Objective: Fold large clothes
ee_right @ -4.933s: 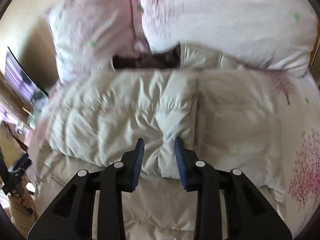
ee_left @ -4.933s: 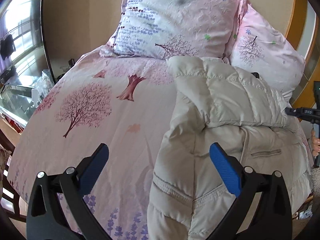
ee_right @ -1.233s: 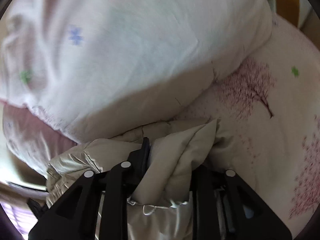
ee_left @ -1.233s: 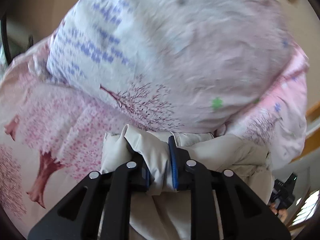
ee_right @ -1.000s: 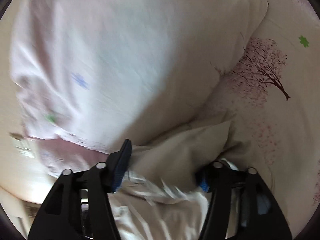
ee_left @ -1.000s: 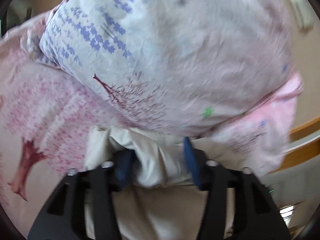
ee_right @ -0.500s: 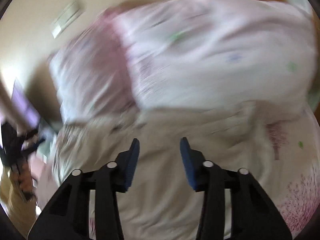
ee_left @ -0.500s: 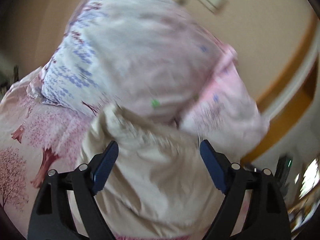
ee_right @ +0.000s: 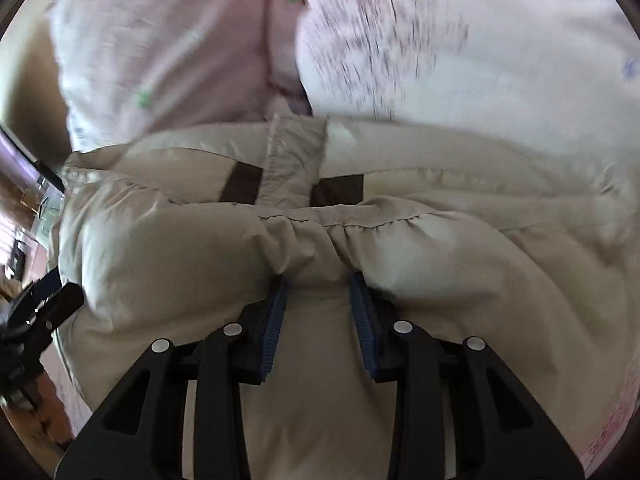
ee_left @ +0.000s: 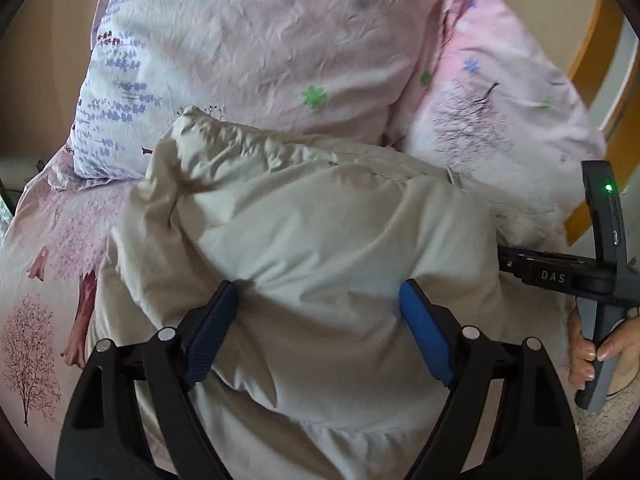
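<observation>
A cream puffy down jacket (ee_left: 320,232) lies folded on the bed below the pillows. My left gripper (ee_left: 318,300) is wide open, its blue pads pressed down on either side of a puffy fold of the jacket. In the right wrist view the jacket (ee_right: 440,260) fills the lower half, with a light tab and dark brown patches near its top edge. My right gripper (ee_right: 318,284) is partly open and its pads straddle a bunched ridge of the fabric. The right gripper's black body and the hand that holds it show in the left wrist view (ee_left: 600,272).
Two pink floral pillows (ee_left: 260,40) (ee_left: 500,112) stand right behind the jacket against the wall. The pink tree-print bedsheet (ee_left: 40,280) stretches to the left. A wooden bed frame (ee_left: 588,40) runs along the right. The left gripper shows at the left edge of the right wrist view (ee_right: 36,312).
Both grippers held the jacket's top edge by the pillows, then let go and opened. They have pulled back from the pillows and now press on the folded jacket.
</observation>
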A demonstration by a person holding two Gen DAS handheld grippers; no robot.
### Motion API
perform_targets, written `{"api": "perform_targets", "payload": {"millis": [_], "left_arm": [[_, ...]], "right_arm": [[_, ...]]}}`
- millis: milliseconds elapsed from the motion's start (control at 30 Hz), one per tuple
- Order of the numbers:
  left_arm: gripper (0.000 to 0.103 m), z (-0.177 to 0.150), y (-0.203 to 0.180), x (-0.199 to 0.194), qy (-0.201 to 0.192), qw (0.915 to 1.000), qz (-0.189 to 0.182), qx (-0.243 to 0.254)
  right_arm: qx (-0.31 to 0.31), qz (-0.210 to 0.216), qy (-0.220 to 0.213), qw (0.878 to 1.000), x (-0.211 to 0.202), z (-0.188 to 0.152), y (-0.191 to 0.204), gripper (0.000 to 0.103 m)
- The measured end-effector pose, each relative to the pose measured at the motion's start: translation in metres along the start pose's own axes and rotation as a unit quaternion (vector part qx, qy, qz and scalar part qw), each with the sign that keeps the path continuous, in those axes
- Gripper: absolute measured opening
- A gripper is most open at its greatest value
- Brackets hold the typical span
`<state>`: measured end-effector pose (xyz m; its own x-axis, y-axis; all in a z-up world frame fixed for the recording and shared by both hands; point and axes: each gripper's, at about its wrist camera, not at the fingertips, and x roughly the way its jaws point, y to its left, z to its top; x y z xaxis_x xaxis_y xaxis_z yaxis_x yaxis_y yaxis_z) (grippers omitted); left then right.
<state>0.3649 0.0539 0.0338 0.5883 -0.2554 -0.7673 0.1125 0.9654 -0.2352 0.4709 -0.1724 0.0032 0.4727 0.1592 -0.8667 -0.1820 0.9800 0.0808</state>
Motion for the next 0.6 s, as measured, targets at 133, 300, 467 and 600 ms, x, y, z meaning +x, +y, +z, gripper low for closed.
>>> {"api": "perform_targets", "payload": {"millis": [133,300,467,600], "left_arm": [[0.083,0.011,-0.002,0.016,0.017,0.9997,0.018,-0.007],[0.083,0.016,0.002,0.026,0.029,0.9992,0.020,-0.018],[0.082,0.000,0.012,-0.008,0.005,0.9998,-0.018,-0.007],[0.083,-0.006,0.018,-0.031,-0.033,0.9994,0.010,0.009]], "right_arm": [[0.026,0.009,0.055,0.998,0.020,0.016,-0.007,0.034],[0.027,0.044,0.051,0.997,0.018,0.014,-0.018,0.034],[0.005,0.060,-0.064,0.996,-0.056,-0.034,-0.041,0.037],[0.047,0.024,-0.128,0.990,-0.094,-0.069,-0.080,0.043]]}}
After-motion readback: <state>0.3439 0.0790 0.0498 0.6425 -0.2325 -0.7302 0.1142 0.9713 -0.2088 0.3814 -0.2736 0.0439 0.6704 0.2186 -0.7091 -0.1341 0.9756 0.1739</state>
